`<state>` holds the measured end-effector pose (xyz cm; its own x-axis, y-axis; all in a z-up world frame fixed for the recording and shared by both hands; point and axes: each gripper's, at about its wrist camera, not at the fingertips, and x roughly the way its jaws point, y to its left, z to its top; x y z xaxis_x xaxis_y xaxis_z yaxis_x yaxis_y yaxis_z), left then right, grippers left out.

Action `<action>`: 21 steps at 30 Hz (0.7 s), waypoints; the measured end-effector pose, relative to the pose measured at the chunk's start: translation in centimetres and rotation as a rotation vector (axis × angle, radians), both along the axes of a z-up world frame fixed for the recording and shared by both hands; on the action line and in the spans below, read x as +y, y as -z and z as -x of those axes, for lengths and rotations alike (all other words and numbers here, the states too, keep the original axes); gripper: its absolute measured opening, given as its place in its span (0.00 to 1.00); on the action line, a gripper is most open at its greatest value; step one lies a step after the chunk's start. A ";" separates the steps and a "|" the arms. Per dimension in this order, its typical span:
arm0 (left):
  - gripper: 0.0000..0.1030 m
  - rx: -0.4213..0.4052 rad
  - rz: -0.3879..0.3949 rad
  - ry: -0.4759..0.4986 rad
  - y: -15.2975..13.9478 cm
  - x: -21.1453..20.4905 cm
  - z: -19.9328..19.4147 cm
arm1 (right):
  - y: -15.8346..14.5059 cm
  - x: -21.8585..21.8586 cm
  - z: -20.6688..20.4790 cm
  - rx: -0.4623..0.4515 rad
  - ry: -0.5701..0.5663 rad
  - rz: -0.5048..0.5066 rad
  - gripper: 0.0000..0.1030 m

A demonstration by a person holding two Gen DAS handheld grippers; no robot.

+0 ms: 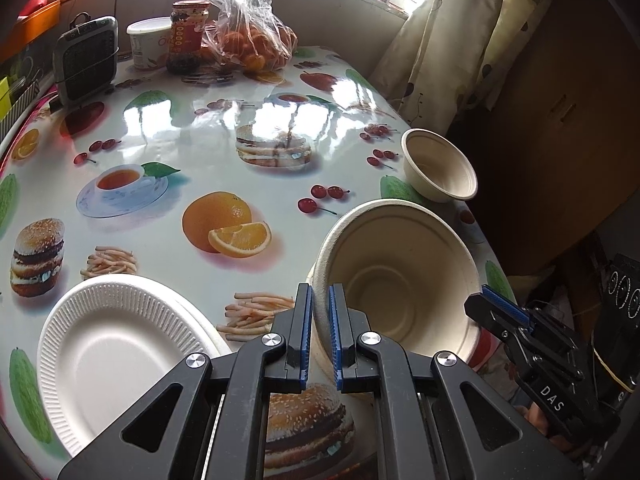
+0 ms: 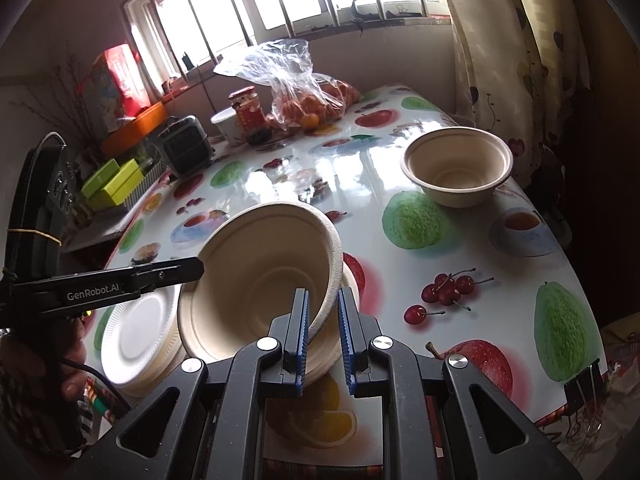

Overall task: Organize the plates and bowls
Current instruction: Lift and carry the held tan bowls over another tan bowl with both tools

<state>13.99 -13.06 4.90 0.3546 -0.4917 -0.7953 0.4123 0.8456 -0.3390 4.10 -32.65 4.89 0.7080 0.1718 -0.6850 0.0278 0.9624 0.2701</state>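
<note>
both tongs clenched on opposite rim sides of the tilted bowl: left tongs, right tongs. two-sided grip likely steadies it near the tabletop's front edge, beside the plates. second bowl sits by the right edge, probable nesting target.

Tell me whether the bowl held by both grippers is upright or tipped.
Tipped: the held bowl has its mouth facing the cameras, unlike the upright far bowl.
</note>
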 end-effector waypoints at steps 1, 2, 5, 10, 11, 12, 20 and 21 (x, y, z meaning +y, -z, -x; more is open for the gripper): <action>0.08 0.000 -0.002 0.000 0.1 0.0 0.1 | 0.1 0.0 -0.1 0.002 0.000 -0.001 0.15; 0.08 0.000 -0.005 0.000 0.2 0.0 0.1 | 0.2 0.0 0.0 0.004 0.000 -0.001 0.15; 0.08 0.008 -0.012 0.002 0.5 -0.1 0.1 | 0.5 0.1 0.1 0.008 0.004 0.001 0.15; 0.08 0.020 -0.019 -0.001 1.0 -0.3 0.1 | 0.9 0.1 0.2 0.016 0.002 0.001 0.15; 0.08 0.021 -0.021 -0.001 1.0 -0.3 0.1 | 0.9 0.1 0.2 0.017 0.003 0.001 0.15; 0.08 0.023 -0.021 -0.003 1.1 -0.3 0.1 | 1.0 0.2 0.2 0.019 0.003 0.003 0.15; 0.08 0.031 -0.032 0.000 1.4 -0.5 0.1 | 1.3 0.3 0.0 0.028 0.004 0.011 0.16; 0.08 0.033 -0.032 -0.001 1.4 -0.6 0.1 | 1.4 0.2 0.0 0.030 0.005 0.012 0.16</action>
<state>13.94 -13.62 3.51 0.3279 -0.4653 -0.8222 0.4008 0.8566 -0.3249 4.09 -32.40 3.51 0.6882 0.1602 -0.7077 0.0400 0.9655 0.2574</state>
